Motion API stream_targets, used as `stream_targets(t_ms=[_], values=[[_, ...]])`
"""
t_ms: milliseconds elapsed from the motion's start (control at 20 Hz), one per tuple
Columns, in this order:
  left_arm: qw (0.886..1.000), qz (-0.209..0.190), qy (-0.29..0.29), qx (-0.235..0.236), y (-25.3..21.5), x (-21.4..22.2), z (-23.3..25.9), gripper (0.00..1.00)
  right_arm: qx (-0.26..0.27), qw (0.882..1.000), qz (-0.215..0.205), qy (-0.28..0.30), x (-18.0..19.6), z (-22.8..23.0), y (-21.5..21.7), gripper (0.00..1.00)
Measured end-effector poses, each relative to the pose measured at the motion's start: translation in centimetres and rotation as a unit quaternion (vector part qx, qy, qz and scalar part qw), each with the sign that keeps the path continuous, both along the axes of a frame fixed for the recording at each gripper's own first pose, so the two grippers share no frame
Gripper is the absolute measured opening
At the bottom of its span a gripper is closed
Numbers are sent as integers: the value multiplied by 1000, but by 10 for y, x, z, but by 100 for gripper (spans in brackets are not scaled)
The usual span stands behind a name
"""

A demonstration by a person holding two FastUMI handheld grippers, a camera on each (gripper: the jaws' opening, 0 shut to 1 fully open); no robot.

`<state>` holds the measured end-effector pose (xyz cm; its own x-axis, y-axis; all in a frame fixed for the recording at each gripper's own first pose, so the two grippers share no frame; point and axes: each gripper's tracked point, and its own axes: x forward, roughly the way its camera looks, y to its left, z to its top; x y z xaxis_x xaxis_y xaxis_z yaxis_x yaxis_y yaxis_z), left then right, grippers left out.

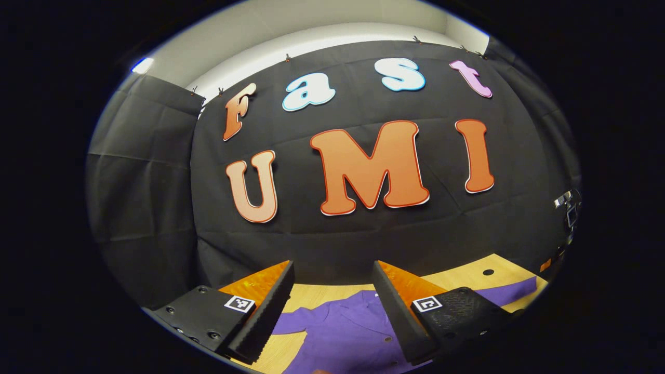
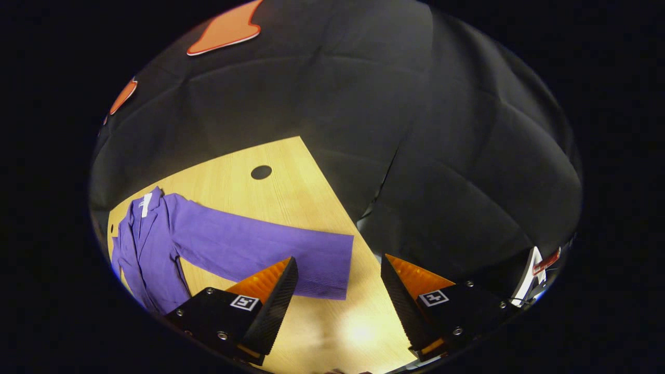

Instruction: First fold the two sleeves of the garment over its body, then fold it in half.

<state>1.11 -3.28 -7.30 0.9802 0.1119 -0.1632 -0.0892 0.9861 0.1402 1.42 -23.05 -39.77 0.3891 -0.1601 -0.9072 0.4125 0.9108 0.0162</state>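
Purple garment [image 2: 156,239] flat on the wooden table [image 2: 244,192], collar toward the black cloth wall [image 2: 415,130], one long sleeve [image 2: 265,249] stretched out straight, away from the body. Lower half of the garment cut off at the picture's edge. Dark round hole [image 2: 261,172] in the table beyond the sleeve. Right gripper [image 2: 337,291] wide open above the sleeve's cuff, holding nothing. Left gripper [image 1: 332,301] wide open too, above the garment's collar, holding nothing, most of the garment hidden behind its fingers.

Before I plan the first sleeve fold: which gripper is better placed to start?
Right, probably. The right gripper hangs open near the cuff of the outstretched sleeve; the left gripper hovers open over the garment's body.
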Motion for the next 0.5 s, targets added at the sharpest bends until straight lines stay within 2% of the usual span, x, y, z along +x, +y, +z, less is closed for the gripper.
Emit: stream_targets(t_ms=[200,350,500], values=[[1000,-3,16,8,-6,-5,-9,94,64,996,1,66,-4,-21,8,96],[1000,-2,23,10,-6,-8,-11,94,79,992,16,100,-4,-34,6,96],[1000,-3,27,9,-8,-10,-12,94,124,983,7,136,-4,-47,20,95]])
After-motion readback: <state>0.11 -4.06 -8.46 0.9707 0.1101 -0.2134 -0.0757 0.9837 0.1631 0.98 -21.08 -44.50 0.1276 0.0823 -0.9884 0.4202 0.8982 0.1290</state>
